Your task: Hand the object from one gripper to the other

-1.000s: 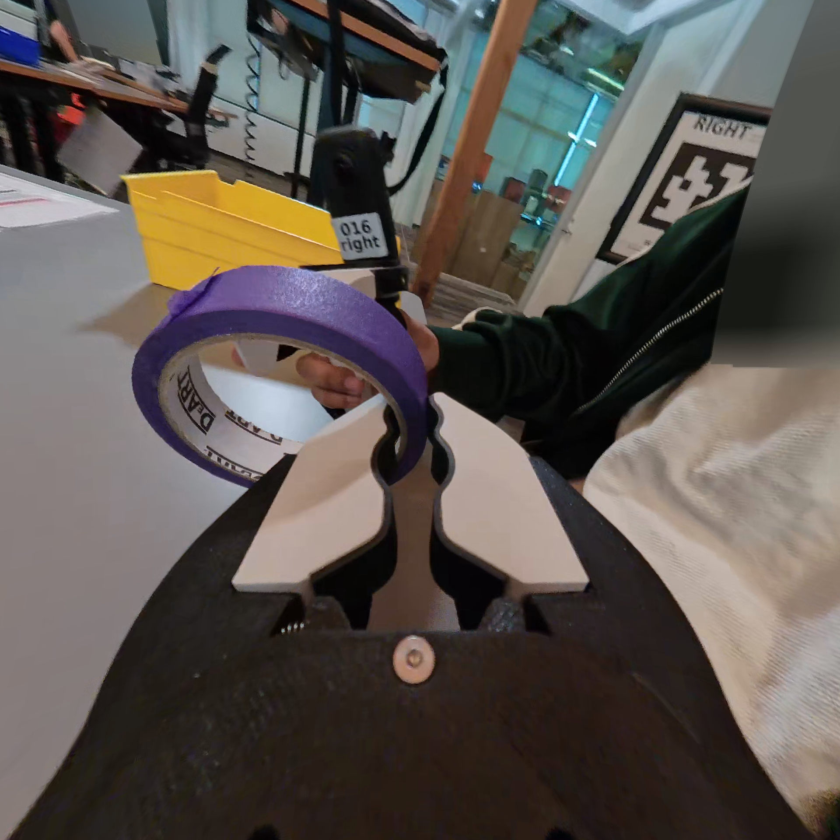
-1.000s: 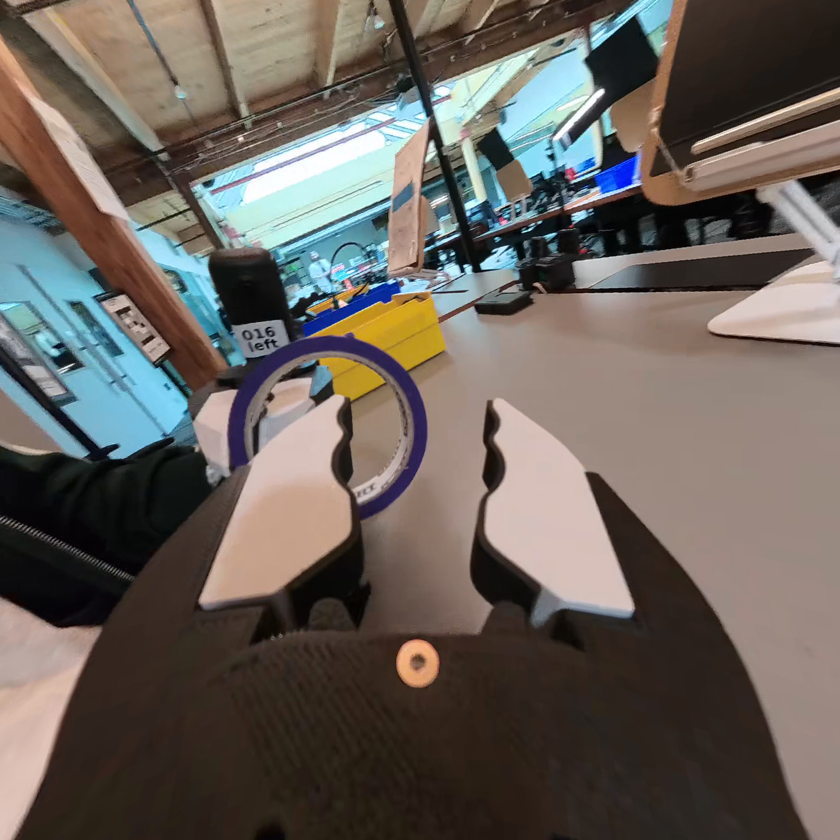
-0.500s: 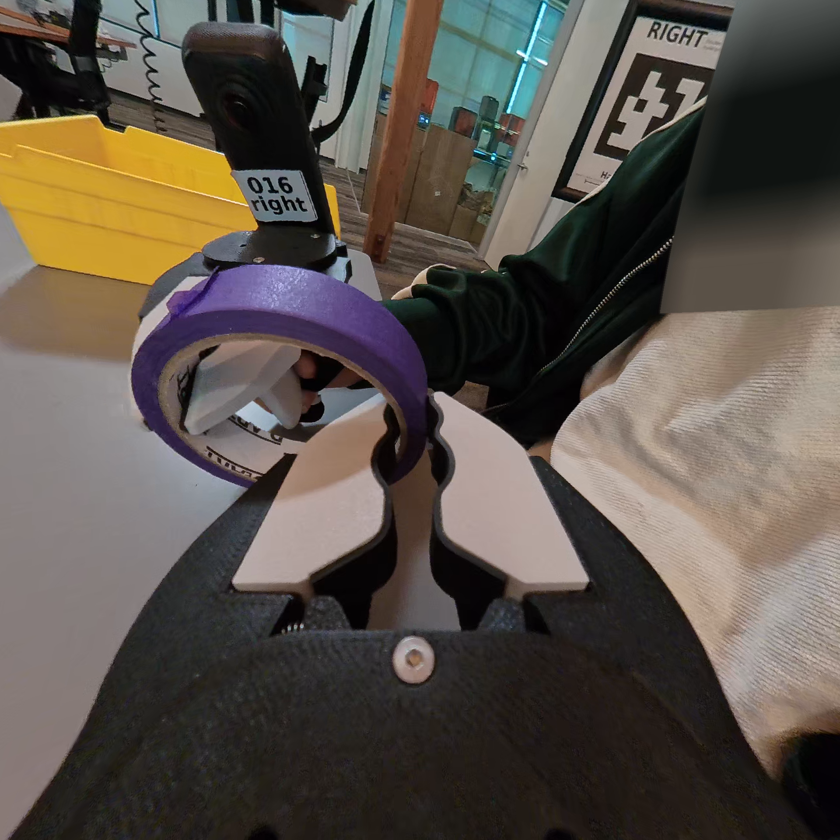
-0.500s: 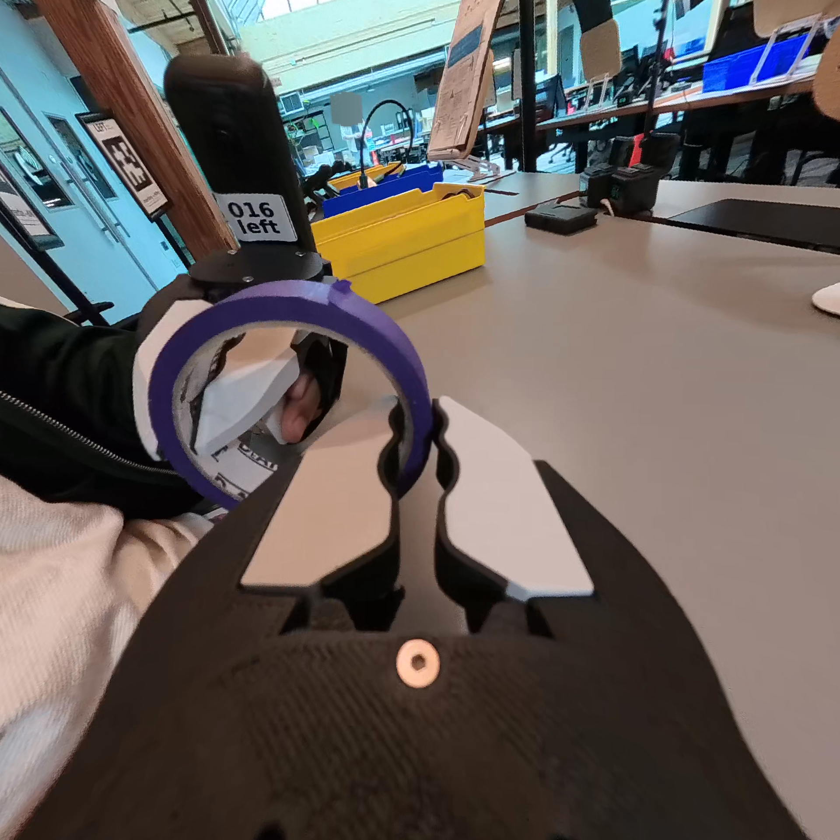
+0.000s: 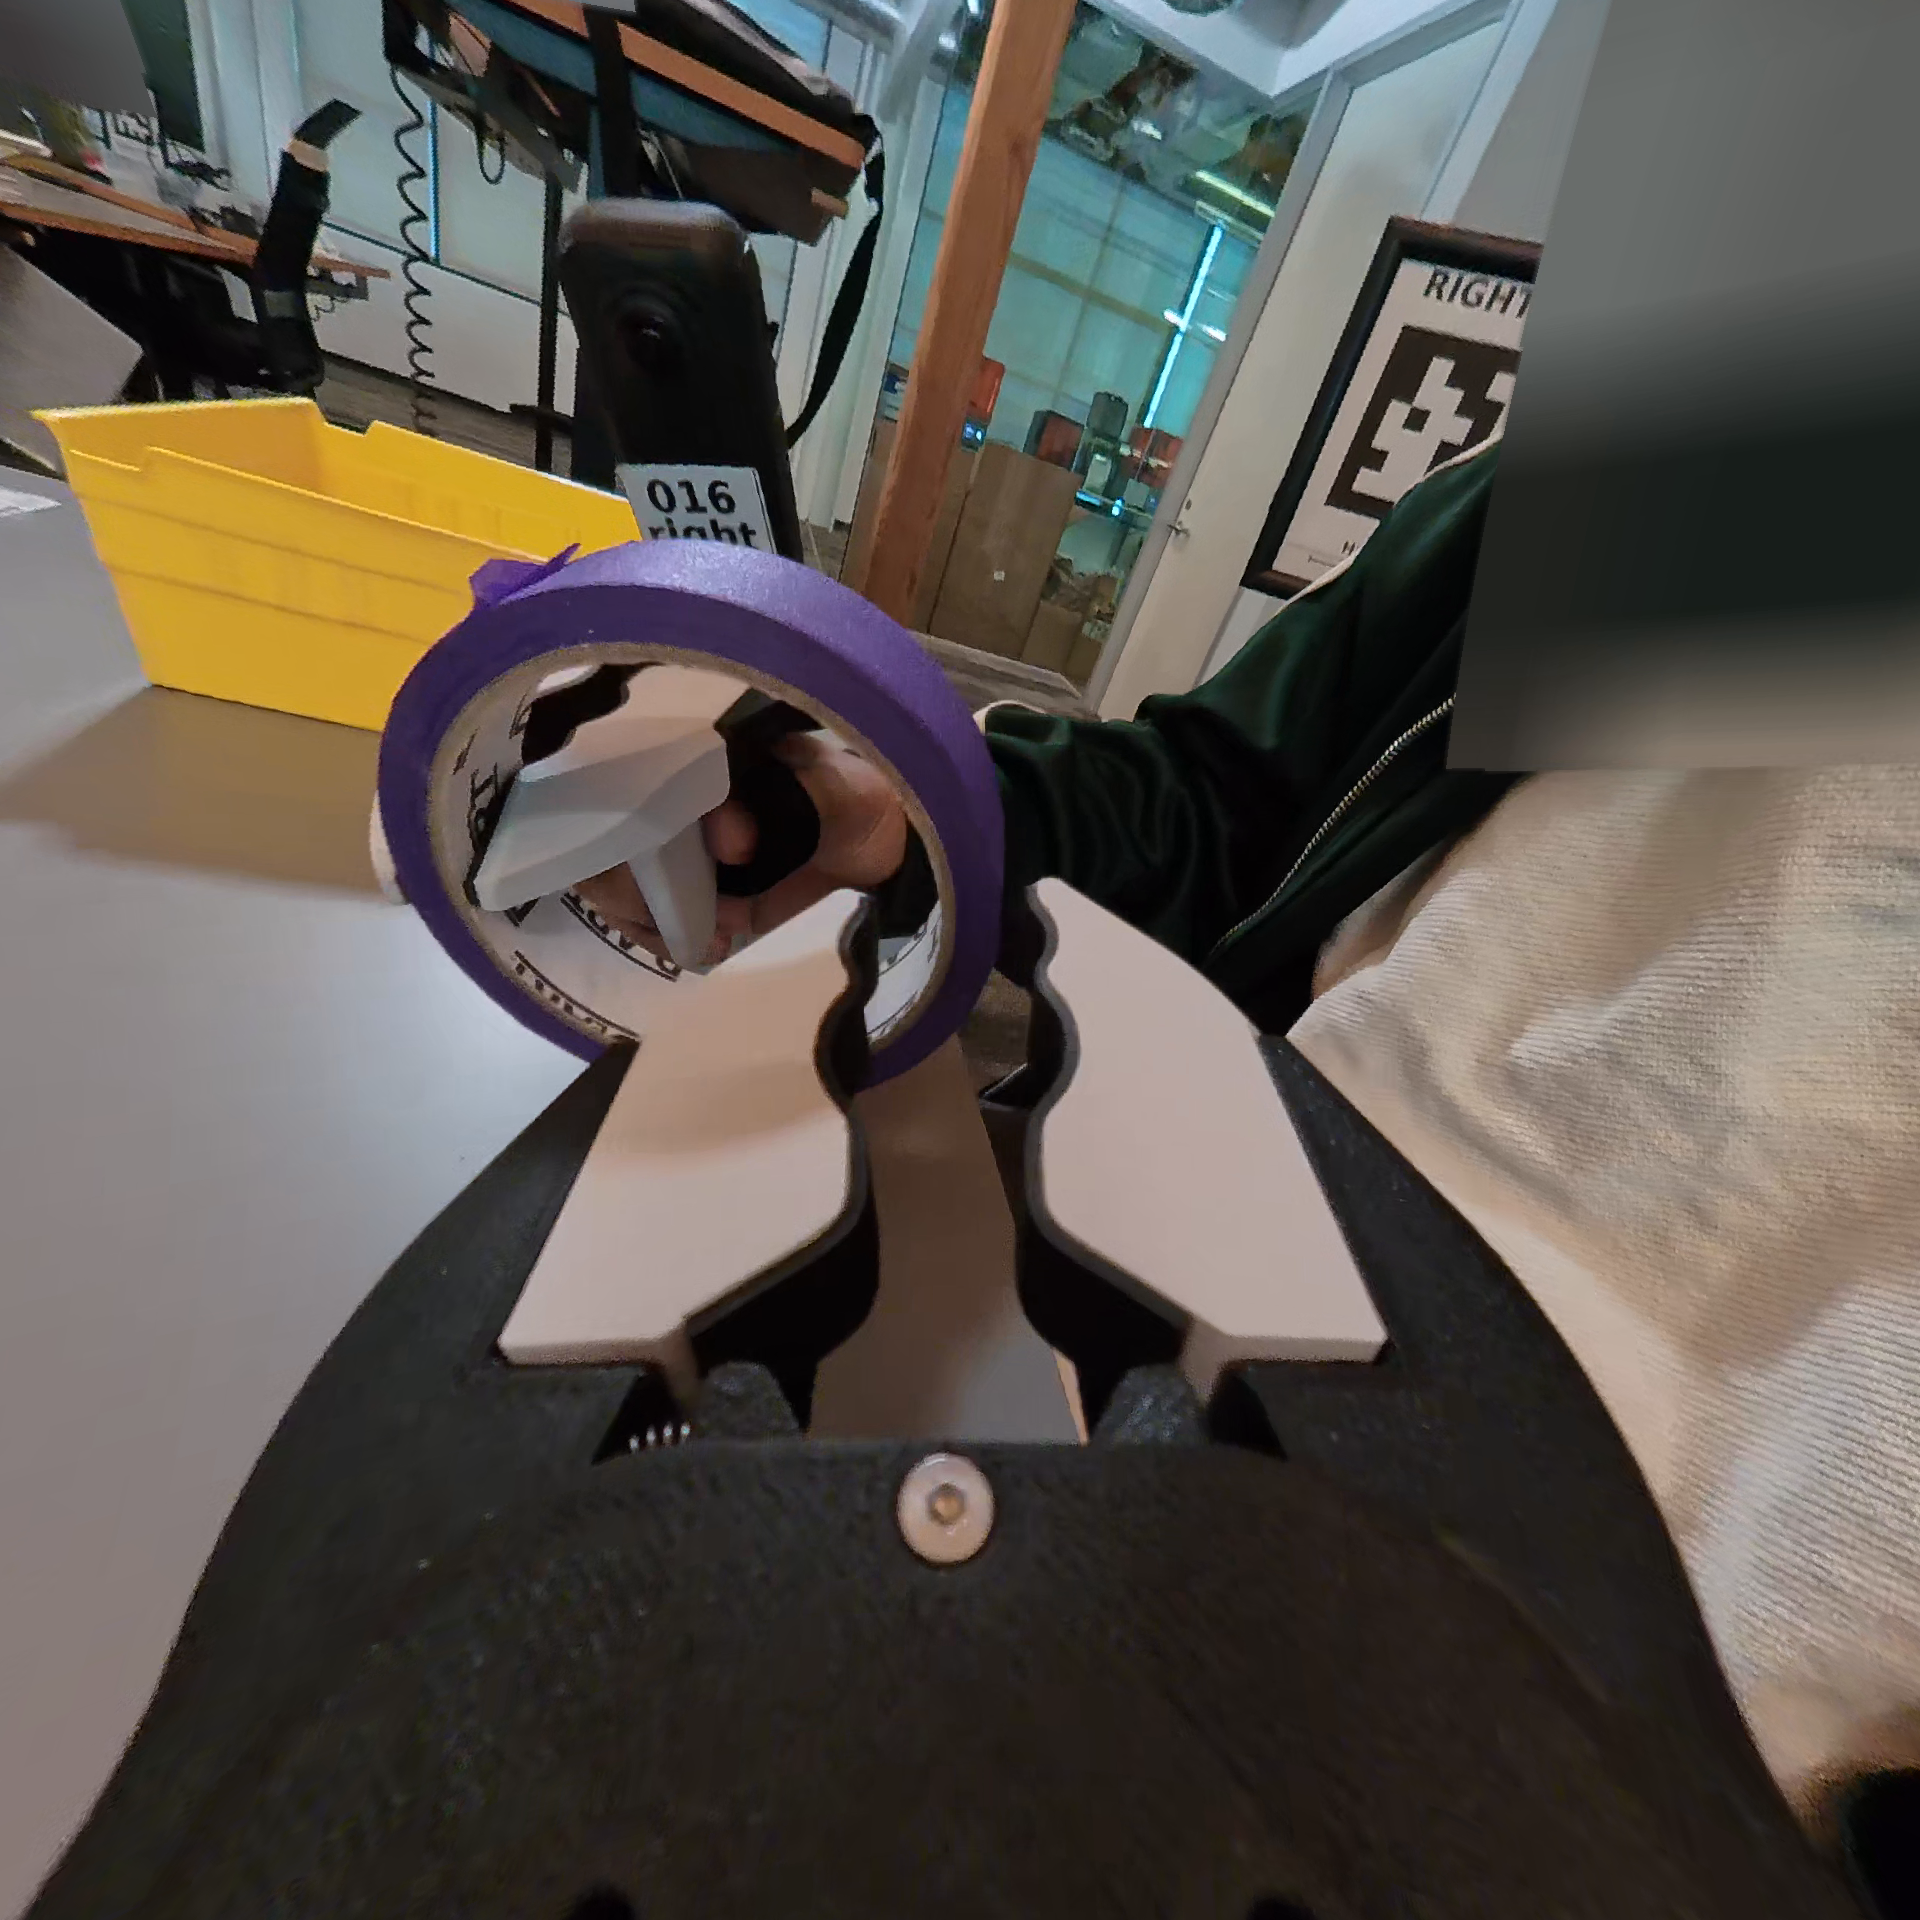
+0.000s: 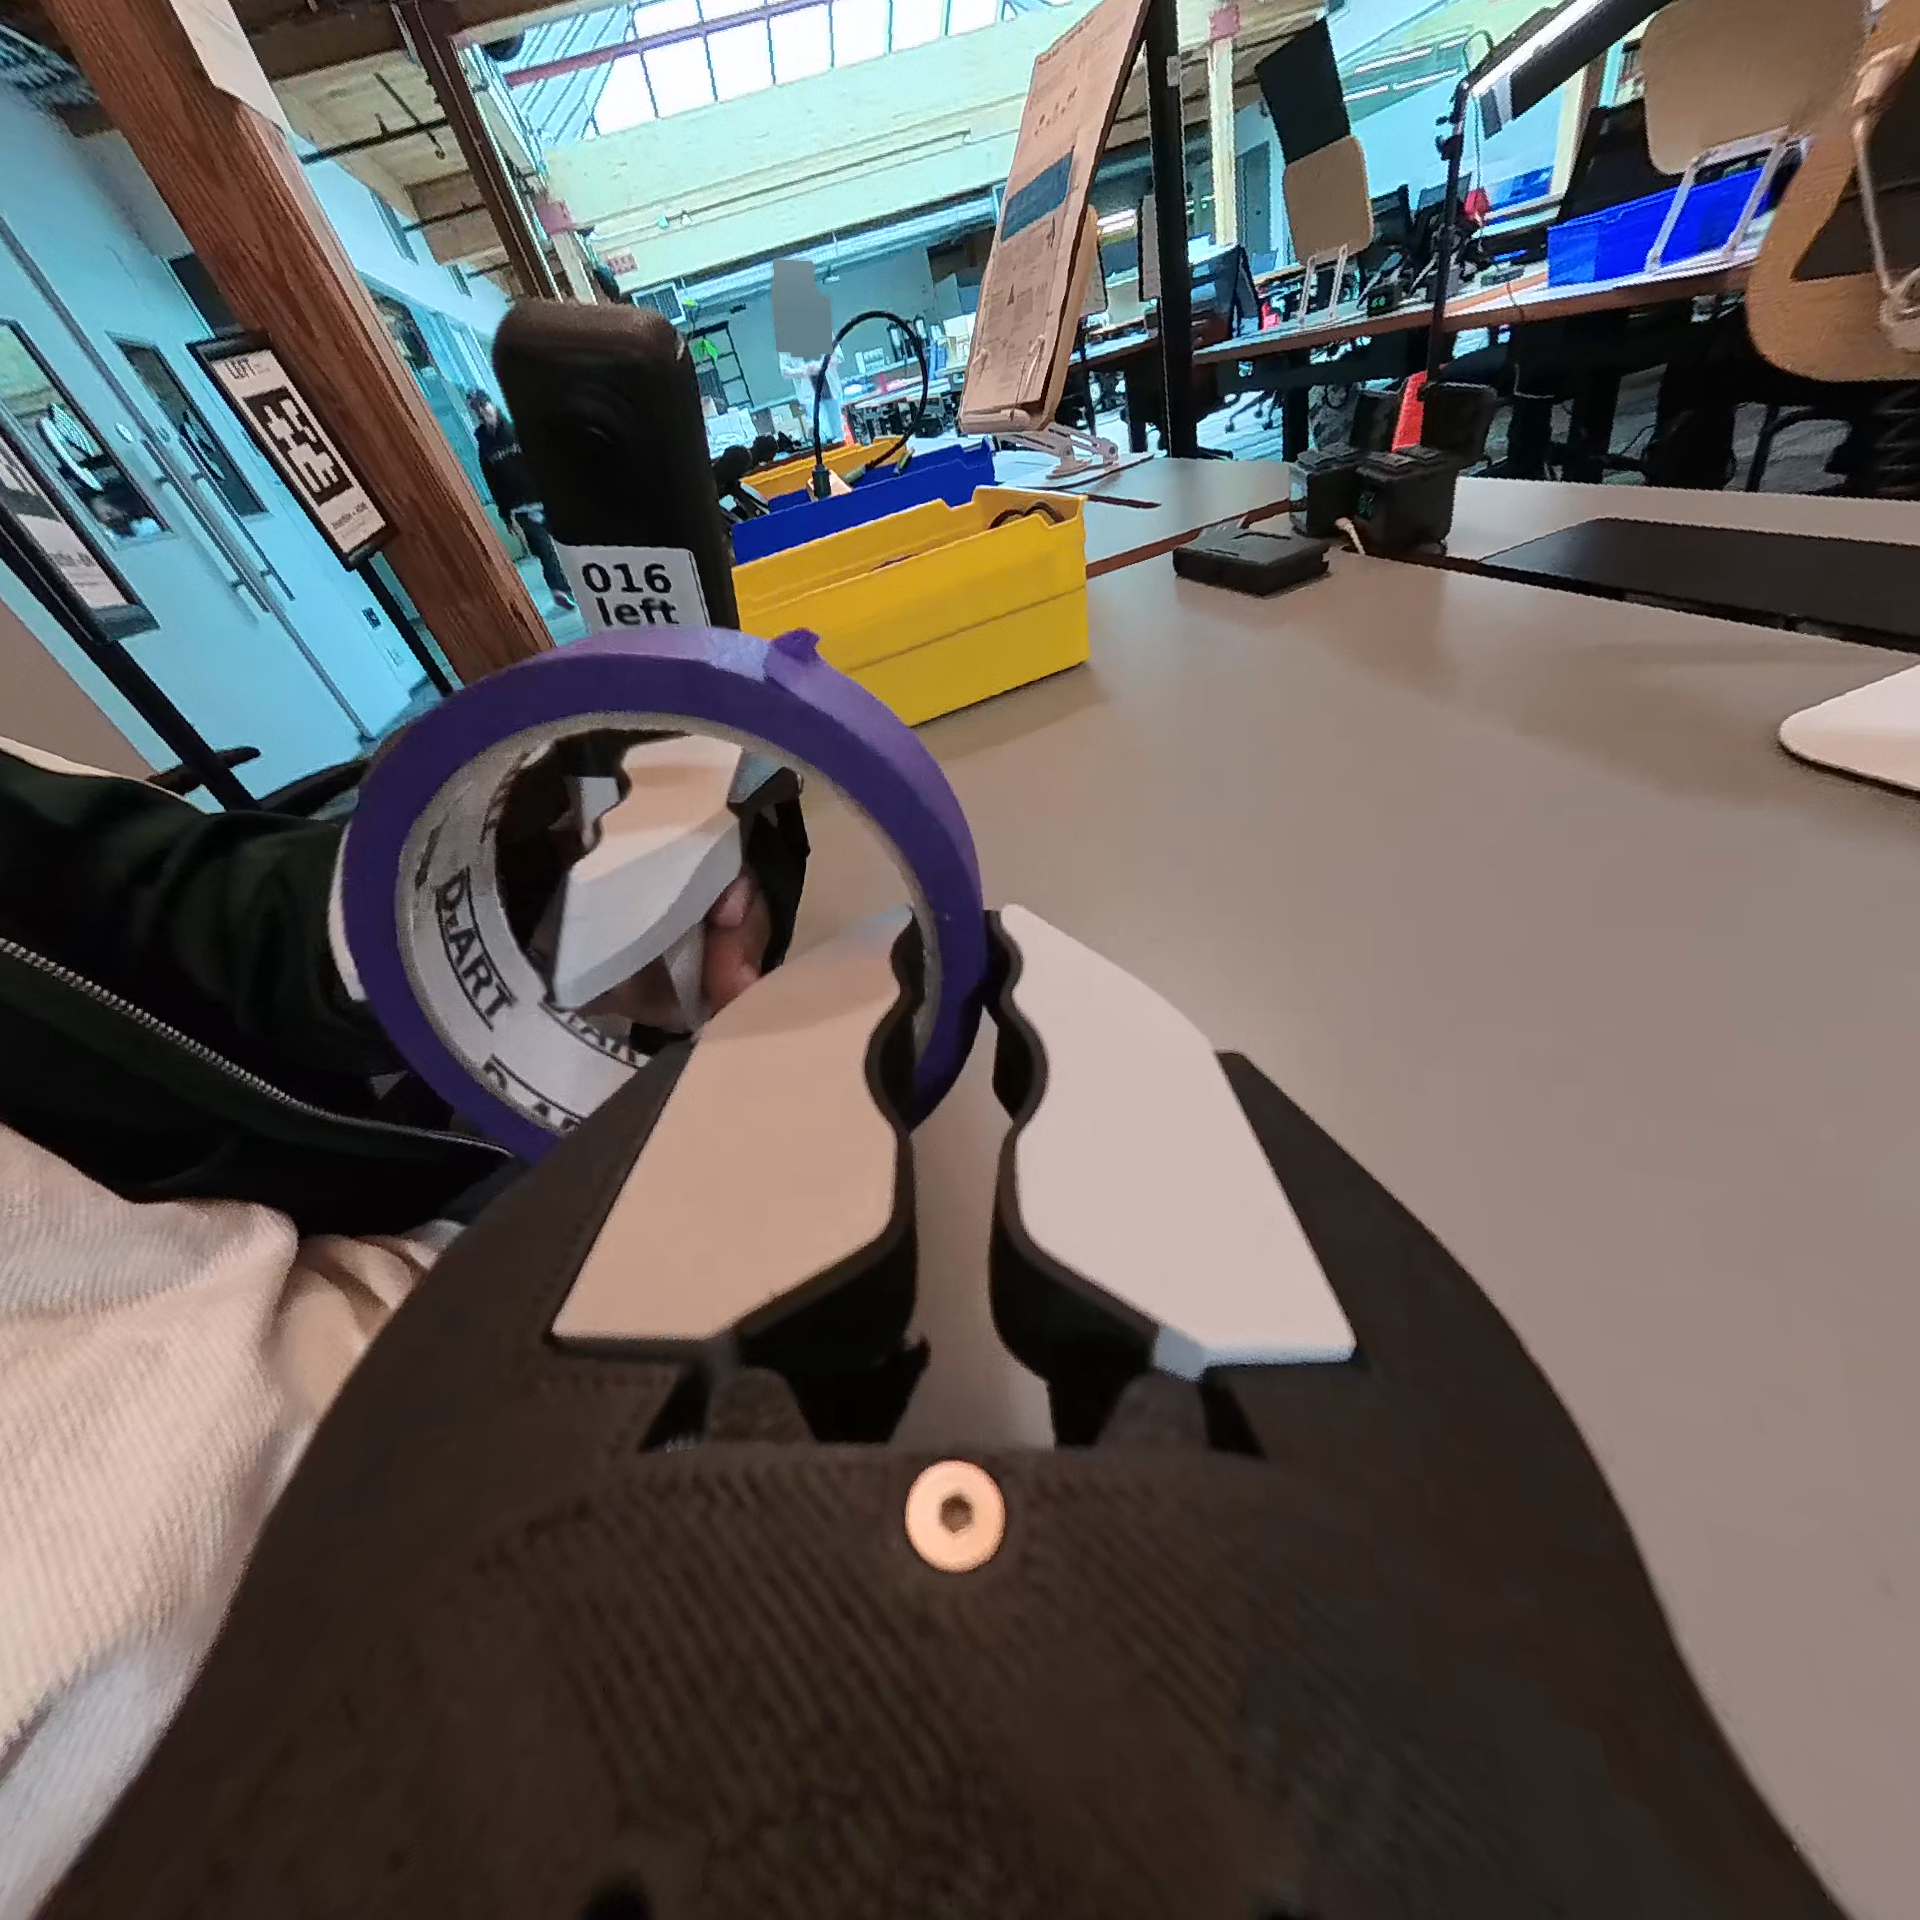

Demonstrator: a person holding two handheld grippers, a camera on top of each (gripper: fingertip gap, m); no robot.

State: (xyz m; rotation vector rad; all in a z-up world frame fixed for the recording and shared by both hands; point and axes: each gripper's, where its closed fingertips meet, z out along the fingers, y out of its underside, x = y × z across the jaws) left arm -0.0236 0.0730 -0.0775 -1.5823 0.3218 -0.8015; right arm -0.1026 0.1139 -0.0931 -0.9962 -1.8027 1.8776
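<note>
Both pinched the same ring: the left hand-held gripper [image 5: 940,951] and the right hand-held gripper [image 6: 951,961] each clamped opposite walls of the purple tape roll [image 5: 727,634] — held on edge above the grey desk [image 6: 1403,831], its hole facing sideways across the desk, between the two.

**A:** What kind of place is this? Looks like a big open-plan workshop or lab-office to me.

**B:** Yeah, same. Take the yellow bin [image 6: 914,613] on the grey desk [image 6: 1403,831] as the landmark: right behind it sits a blue bin [image 6: 862,499], and beyond that are long rows of work desks with chairs and monitors.

**A:** To its left there's a thick wooden post [image 6: 301,312], with a framed black-and-white marker poster [image 6: 296,447] by a glass-walled room.

**B:** Above it all there are exposed timber beams and skylights. Right of the bin, black chargers [image 6: 1371,509] sit on the desk.
</note>
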